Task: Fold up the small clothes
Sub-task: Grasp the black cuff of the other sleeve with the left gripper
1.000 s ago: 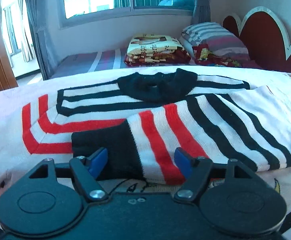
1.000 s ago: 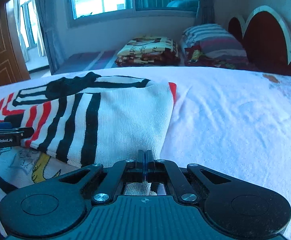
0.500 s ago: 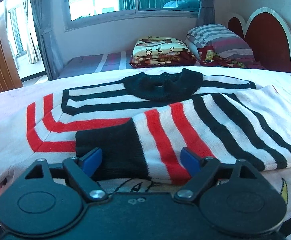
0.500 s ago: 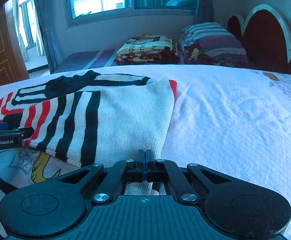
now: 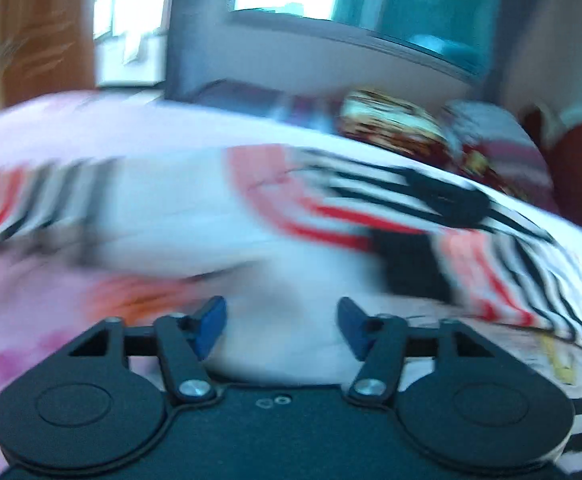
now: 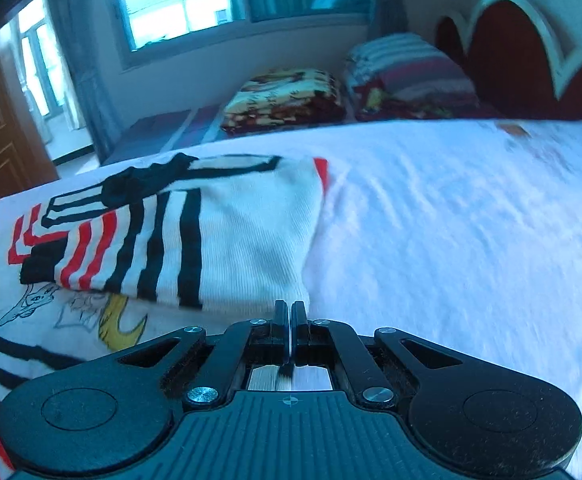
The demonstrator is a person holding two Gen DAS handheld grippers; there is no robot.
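Left wrist view, blurred: a bed (image 5: 51, 136) under a window (image 5: 331, 4); the striped knit sweater (image 5: 431, 216) lies ahead-right. The left gripper (image 5: 282, 322) has just been closing, fingers apart, nothing between.

Right wrist view: white textured bedsheet (image 6: 451, 220), scalloped headboard (image 6: 523, 48). The right gripper (image 6: 290, 316), fingers together, pinches the sweater's ribbed hem.

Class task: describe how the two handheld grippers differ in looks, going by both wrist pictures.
The left gripper has a black body, round black side discs, silver screws and blue pads. The right gripper is black too, with a ribbed top, silver screws and thin black jaws.
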